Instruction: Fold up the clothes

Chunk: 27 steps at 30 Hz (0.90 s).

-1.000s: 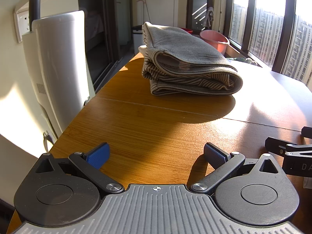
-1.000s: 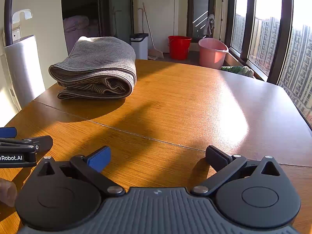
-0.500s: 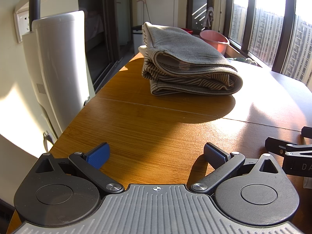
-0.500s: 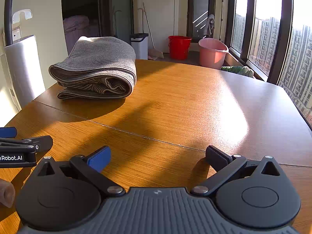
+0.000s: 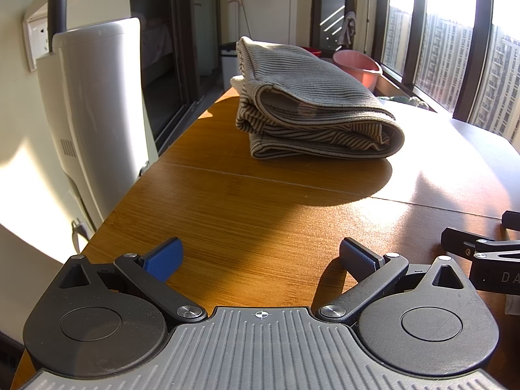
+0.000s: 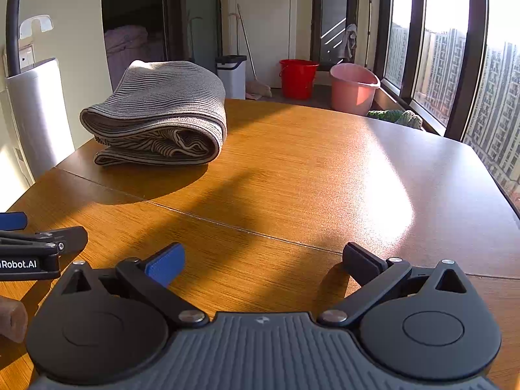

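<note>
The left tongs (image 5: 260, 256) hover low over the wooden tabletop (image 5: 247, 214) with their blue-padded fingers (image 5: 162, 258) spread wide and nothing between them. The right tongs (image 6: 263, 260) sit just beside them, to their right, equally released, fingers splayed over bare wood. A folded grey striped garment (image 5: 312, 110) lies on the tabletop well ahead of both tongs: from the left tongs it is straight ahead and slightly right, and from the right tongs it is ahead and off to the left. It rests in a thick bundle of several layers, the rounded fold facing right, neither tongs touching it. In the right wrist view the side of the left tongs shows at the left edge, with a fingertip of the person's hand (image 6: 11, 323) below it. A white chair back (image 5: 97, 123) stands left of the left tongs, against the tabletop's edge. Beyond the tabletop, ahead of the right tongs, stand a red bucket (image 6: 297, 78), a pink bucket (image 6: 352, 87) and a white bin (image 6: 231, 76) on the floor, with tall windows (image 6: 445, 48) to the right.
</note>
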{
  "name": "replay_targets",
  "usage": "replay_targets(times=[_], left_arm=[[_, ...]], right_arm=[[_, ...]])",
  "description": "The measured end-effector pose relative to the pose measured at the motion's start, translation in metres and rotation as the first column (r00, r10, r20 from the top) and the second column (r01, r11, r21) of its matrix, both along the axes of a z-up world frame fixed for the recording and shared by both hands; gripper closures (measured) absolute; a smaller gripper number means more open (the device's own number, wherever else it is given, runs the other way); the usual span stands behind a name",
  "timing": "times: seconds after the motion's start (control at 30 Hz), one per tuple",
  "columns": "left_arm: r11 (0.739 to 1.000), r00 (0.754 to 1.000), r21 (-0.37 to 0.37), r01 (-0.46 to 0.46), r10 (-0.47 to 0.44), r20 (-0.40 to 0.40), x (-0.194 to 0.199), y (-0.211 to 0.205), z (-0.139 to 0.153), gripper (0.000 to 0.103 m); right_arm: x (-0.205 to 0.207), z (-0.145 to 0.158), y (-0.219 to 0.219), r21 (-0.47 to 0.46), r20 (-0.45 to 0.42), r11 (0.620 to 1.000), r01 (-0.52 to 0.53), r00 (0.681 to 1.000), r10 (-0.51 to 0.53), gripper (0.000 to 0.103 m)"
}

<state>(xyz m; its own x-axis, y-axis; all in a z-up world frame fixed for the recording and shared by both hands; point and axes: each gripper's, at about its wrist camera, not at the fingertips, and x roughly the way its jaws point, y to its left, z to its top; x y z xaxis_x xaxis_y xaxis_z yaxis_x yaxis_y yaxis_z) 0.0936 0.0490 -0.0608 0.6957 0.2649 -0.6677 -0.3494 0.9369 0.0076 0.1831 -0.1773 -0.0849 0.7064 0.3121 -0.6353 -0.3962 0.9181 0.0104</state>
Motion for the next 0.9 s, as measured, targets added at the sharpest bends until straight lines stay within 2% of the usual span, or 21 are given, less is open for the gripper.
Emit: replay_targets(times=[0.9], left_arm=[[1.0, 1.0, -0.002, 0.008, -0.008, -0.001, -0.0017, 0.0011, 0.0012, 0.0]], right_arm=[[0.0001, 0.0, 0.0014, -0.001, 0.0, 1.0, 0.0, 1.0, 0.0, 0.0]])
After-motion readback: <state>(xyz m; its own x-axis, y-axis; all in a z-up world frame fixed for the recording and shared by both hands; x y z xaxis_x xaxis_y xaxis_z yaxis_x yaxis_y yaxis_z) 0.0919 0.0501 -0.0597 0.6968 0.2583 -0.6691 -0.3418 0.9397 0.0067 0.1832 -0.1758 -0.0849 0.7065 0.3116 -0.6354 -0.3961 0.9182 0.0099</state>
